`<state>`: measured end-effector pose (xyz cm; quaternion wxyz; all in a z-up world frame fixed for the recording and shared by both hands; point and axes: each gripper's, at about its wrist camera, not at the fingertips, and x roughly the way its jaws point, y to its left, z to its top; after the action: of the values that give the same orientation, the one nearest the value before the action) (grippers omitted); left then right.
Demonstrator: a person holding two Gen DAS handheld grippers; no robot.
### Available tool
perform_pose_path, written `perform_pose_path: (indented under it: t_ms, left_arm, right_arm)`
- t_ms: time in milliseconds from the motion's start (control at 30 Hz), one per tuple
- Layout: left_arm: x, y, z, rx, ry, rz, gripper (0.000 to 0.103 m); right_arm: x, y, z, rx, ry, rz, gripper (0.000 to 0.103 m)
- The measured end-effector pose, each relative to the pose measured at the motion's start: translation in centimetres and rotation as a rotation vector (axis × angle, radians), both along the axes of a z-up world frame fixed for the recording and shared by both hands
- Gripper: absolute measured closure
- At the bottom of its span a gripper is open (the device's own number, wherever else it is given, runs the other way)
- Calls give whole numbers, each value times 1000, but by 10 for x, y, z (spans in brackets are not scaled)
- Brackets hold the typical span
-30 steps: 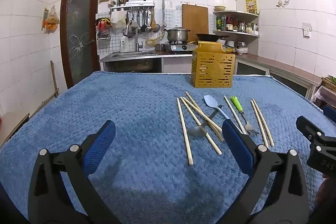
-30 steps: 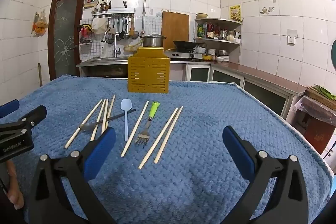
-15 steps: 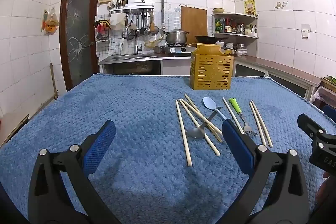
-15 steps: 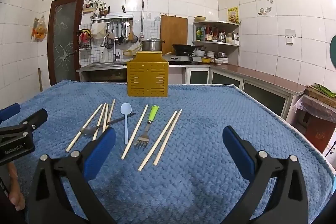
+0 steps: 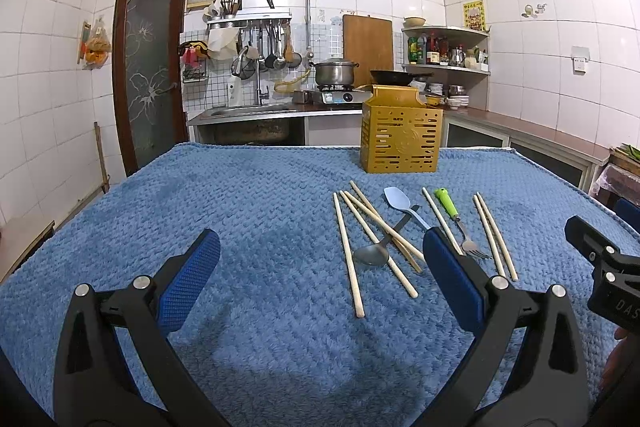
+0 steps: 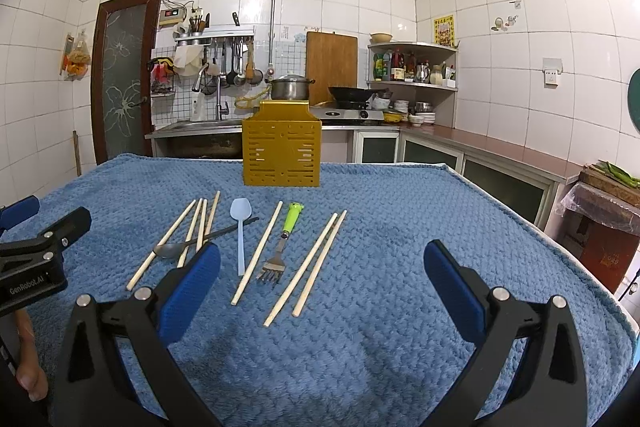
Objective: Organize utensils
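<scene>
Both tools hang above the near part of the bench (image 6: 400, 195), which is covered by a blue textured cloth (image 5: 240, 211).

Left tool (image 5: 320, 255): jaws spread wide, nothing between the blue pads (image 5: 188, 283). It sits left of the utensil group; its right pad overlaps the near end of the light blue spoon in the left wrist view.

Right tool (image 6: 322, 267): jaws spread wide, nothing held. In the right wrist view its left pad (image 6: 190, 291) lies in front of the near ends of the left chopstick group.

Utensil layout, all lying flat on the cloth in a row, long axes running roughly toward the holder:
- Yellow slotted utensil holder (image 6: 281, 151): upright at the far side of the bench, well apart from the row.
- Four wooden chopsticks (image 6: 188, 235): at the left end, loosely fanned, some crossing.
- Dark metal spoon (image 6: 188, 245): laid diagonally across those chopsticks, bowl toward the near left.
- Light blue spoon (image 6: 240, 231): just right of the group, bowl toward the holder.
- Single chopstick (image 6: 258, 253): between the light blue spoon and the fork.
- Fork with green handle (image 6: 285, 243): tines toward the near edge.
- Pair of chopsticks (image 6: 314, 263): at the right end, side by side.

Beyond the bench stand a kitchen counter with a sink (image 5: 248, 111), a pot (image 5: 334, 73) on a stove and a corner shelf (image 5: 446, 47).
</scene>
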<state>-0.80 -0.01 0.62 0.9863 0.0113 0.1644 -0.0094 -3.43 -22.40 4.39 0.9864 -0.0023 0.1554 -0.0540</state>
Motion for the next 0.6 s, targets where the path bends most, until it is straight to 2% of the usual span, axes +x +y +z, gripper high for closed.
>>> perform_pose_path:
  t_ms: [600]
  left_arm:
    - [-2, -1, 2, 2, -10, -5, 5]
  right_arm:
    - [-1, 0, -1, -1, -1, -2, 4]
